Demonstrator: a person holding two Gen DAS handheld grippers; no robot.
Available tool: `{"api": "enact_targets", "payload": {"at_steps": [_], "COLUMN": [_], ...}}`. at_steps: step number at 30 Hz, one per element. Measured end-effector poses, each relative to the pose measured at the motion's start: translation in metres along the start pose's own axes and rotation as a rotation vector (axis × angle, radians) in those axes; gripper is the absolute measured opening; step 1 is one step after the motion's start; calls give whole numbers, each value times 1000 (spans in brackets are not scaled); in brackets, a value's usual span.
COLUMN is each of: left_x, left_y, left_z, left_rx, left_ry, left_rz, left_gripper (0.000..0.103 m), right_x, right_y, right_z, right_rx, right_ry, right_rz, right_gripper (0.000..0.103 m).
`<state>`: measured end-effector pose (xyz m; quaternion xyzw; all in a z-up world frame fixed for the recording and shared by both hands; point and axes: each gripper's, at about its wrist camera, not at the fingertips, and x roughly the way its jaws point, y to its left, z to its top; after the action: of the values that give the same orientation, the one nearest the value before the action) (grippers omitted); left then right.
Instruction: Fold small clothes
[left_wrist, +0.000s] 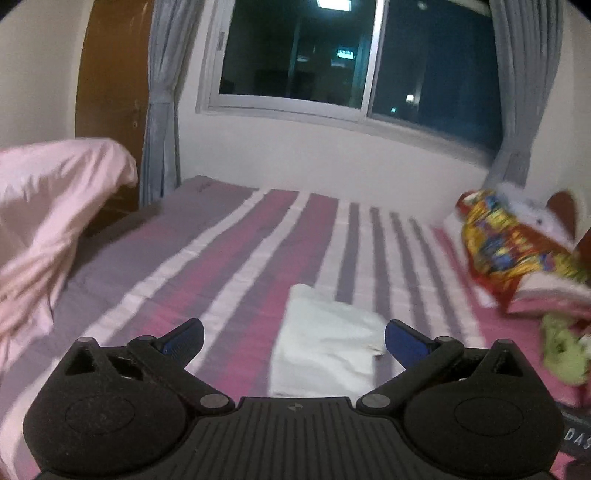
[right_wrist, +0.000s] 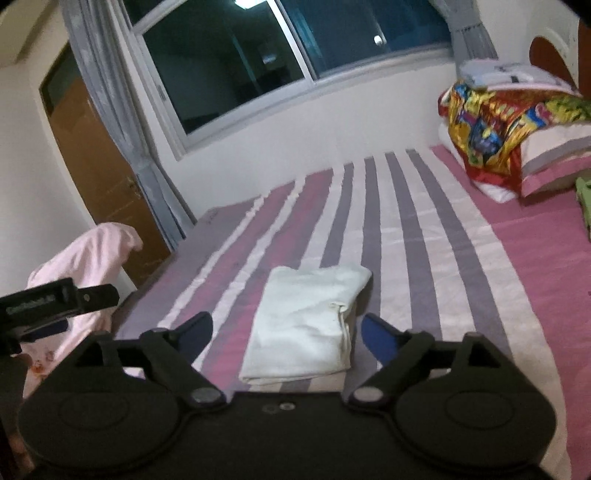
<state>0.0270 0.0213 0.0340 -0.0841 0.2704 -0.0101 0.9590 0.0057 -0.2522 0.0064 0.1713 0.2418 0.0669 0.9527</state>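
A folded white cloth (right_wrist: 304, 323) lies flat on the striped bed sheet (right_wrist: 424, 229). It also shows in the left wrist view (left_wrist: 325, 343). My right gripper (right_wrist: 286, 330) is open and empty, its jaws spread just above the cloth's near end. My left gripper (left_wrist: 293, 338) is open and empty, hovering over the bed with the cloth between its fingers and slightly right. Part of the left gripper body (right_wrist: 55, 299) shows at the left in the right wrist view. A pink garment (left_wrist: 55, 229) hangs at the left, also in the right wrist view (right_wrist: 88, 266).
A colourful blanket (right_wrist: 491, 125) and pillows (right_wrist: 554, 155) are piled at the bed's far right, with a green cloth (left_wrist: 565, 350) near them. A window (right_wrist: 277, 55), curtains (right_wrist: 110, 110) and a wooden door (right_wrist: 92, 155) stand behind the bed.
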Motion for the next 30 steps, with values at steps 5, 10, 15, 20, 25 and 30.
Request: {"api": "enact_targets", "payload": {"at_steps": [5,10,15,20,25,30], "left_x": [-32,-52,-53,-49,-41,-32], "left_y": [8,-1,-13,-17,-21,-26], "left_z": [-8,-19,-25,-34,-38,-41], "left_rx": [22,107,158,172,176,187], "left_ry": [-1,-4,33,73,86,101], "left_rz": [-46,-8,19,29,32,32], "left_gripper": [103,103,103,103,103,103], "right_x": [-41,-70,-85,-90,-91,-87], "right_y": [15,30,38,36,34,29], "right_z": [-6,-11,-16,-22,-23,-23], "right_rx": [6,-12,-29,-28,-24,-12], "right_ry": [-37,-74,-104,-100,-105,-107], "right_rz": [41,40,-12,-45,-59,-66], "right_gripper": [93,97,101,102,102,102]}}
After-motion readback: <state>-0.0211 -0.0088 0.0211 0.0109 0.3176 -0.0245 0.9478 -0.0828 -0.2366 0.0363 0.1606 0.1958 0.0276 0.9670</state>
